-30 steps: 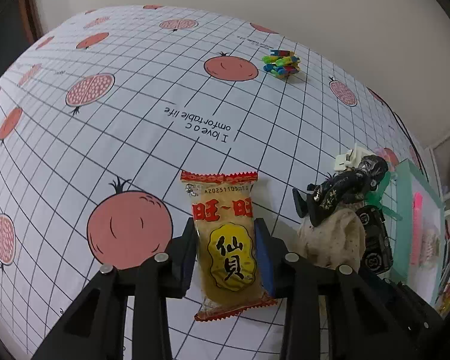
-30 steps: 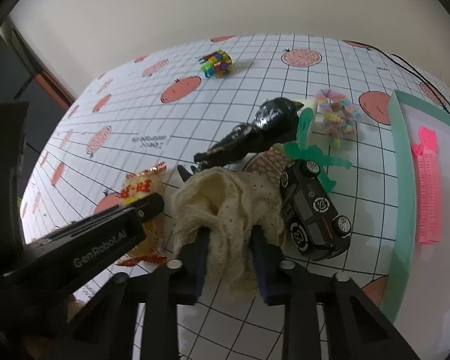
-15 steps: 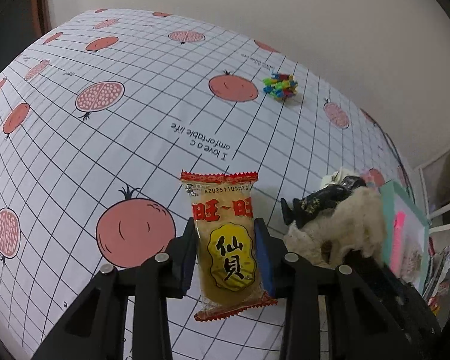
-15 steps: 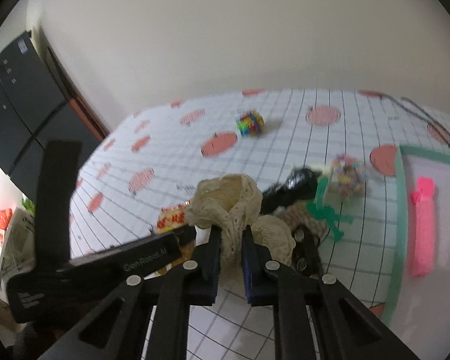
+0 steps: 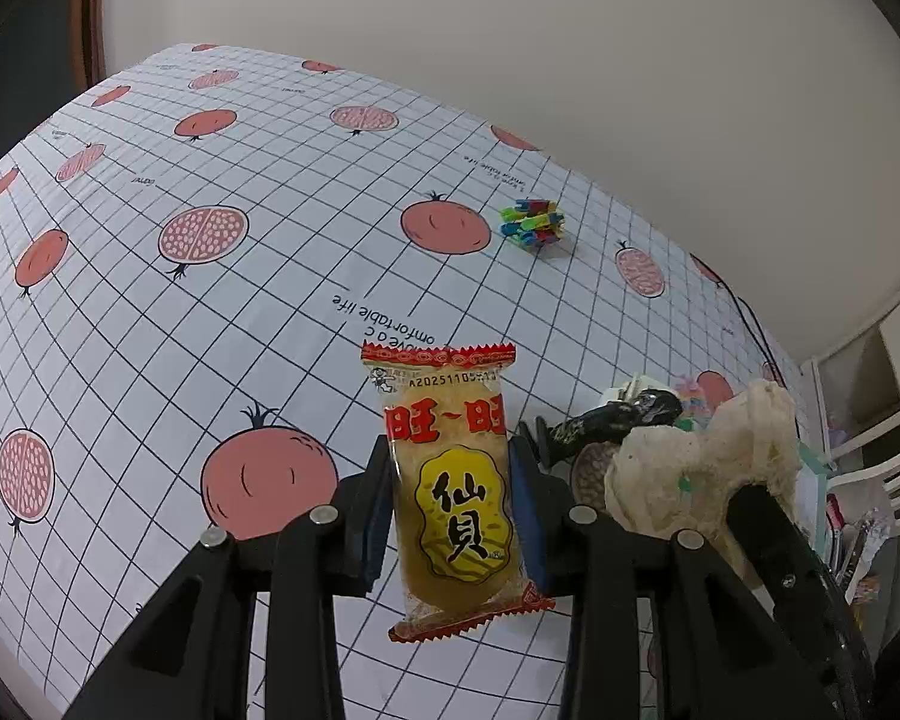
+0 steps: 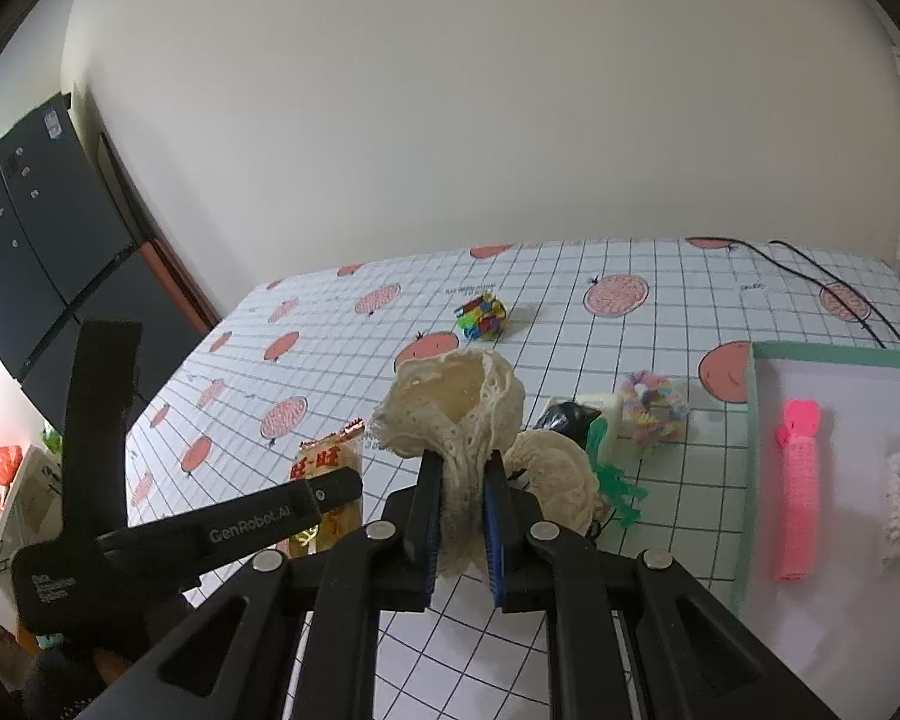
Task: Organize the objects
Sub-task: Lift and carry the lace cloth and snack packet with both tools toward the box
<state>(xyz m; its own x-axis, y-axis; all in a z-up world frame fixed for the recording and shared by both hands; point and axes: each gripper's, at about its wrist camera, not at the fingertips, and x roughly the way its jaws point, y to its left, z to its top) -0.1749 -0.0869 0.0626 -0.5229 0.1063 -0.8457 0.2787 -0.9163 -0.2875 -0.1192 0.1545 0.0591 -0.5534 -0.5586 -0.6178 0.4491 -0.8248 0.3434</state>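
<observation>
Left claw point(image 5: 453, 516) grips snack packet point(image 5: 453, 480); right claw point(image 6: 462, 516) pinches lace cloth point(image 6: 456, 414); only right view shows tray point(image 6: 750, 450), perhaps teal.

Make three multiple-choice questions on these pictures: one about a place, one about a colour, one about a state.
1. Where does the pink hair roller lie?
A. in the green-rimmed tray
B. on the tablecloth by the wall
C. between the jaws of a gripper

2. Which colour are the wrapper's serrated ends on the snack packet?
A. blue
B. red
C. green

3. What is the right gripper doing?
A. standing open with nothing in it
B. clamped on a toy car
C. clamped on the cream lace cloth

Answers: 1 A, it rests on the tray's white floor; 2 B, both ends show red; 3 C, the cloth bunches between its pads.
</observation>
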